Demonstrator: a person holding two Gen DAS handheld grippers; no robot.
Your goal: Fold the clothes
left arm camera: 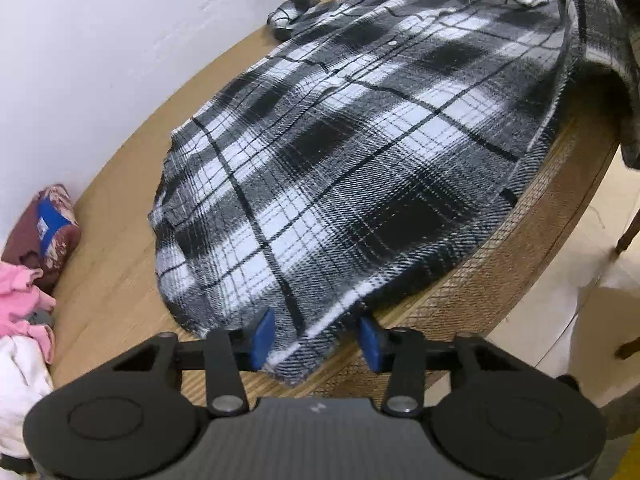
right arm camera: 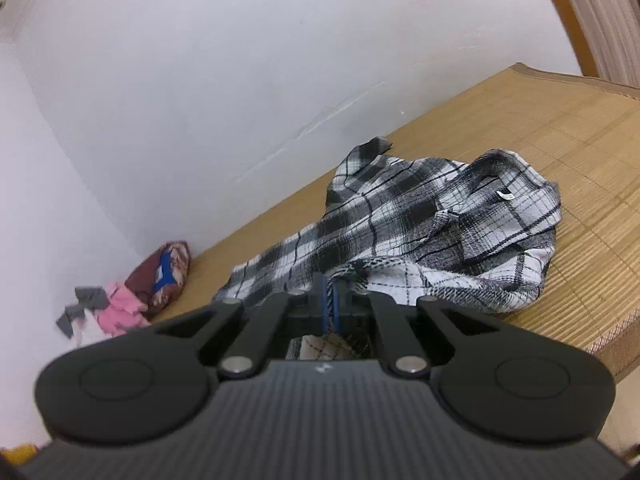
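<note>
A black-and-white plaid shirt (left arm camera: 352,152) is spread on the table (left arm camera: 120,280), its near hem hanging over the edge. The left gripper (left arm camera: 316,338) is set astride that hem corner, its blue pads (left arm camera: 262,336) apart, cloth between them but not visibly pinched. The right gripper (right arm camera: 331,306) is clenched on a bunched fold of the shirt, which is lifted off the table.

Risks, as judged: the left grip may catch only the fringe and slip; an uneven pull from the right side could drag the shirt off the edge or skew the fold. The pile of clothes (left arm camera: 28,280) by the wall is well apart.
</note>
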